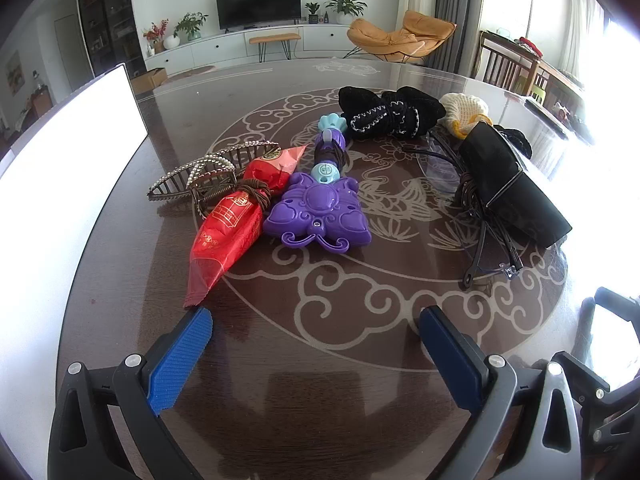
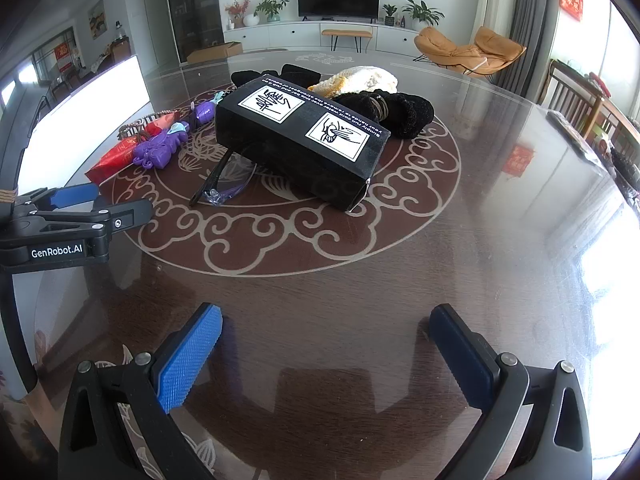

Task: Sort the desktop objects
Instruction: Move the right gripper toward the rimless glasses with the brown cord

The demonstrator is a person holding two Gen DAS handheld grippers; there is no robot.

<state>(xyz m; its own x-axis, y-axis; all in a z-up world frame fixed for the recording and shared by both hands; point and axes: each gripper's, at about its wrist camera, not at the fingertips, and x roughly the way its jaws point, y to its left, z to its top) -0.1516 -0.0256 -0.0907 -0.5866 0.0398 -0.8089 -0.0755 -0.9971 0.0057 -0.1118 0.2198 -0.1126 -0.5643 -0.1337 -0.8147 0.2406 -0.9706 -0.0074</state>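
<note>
Behind the dark glossy desk (image 1: 320,380) with its pale cloud scrollwork lies a living room with a television, potted plants and an orange lounge chair. Glare washes out the window side, and a bright white panel (image 1: 72,152) at the desk's left edge shows no detail.

Both sets of tongs hang low over bare desk near its front edge, spread wide and holding nothing: the left tongs (image 1: 316,332) point toward a red snack packet (image 1: 228,236), tied at the middle with a brown band and touching a purple butterfly toy (image 1: 318,214). A pearl-studded hair claw (image 1: 204,176) lies partly behind the packet.

The right tongs (image 2: 326,330) face a black printed box (image 2: 300,140), which rests over clear-lensed glasses (image 2: 224,184) and hides most of them. Behind it sit black knitted items (image 1: 392,114), bound with a band, and a cream crocheted piece (image 2: 360,78), both partly covered; what they are cannot be told. The left tongs appear from the side at the right view's left edge, cut off.
</note>
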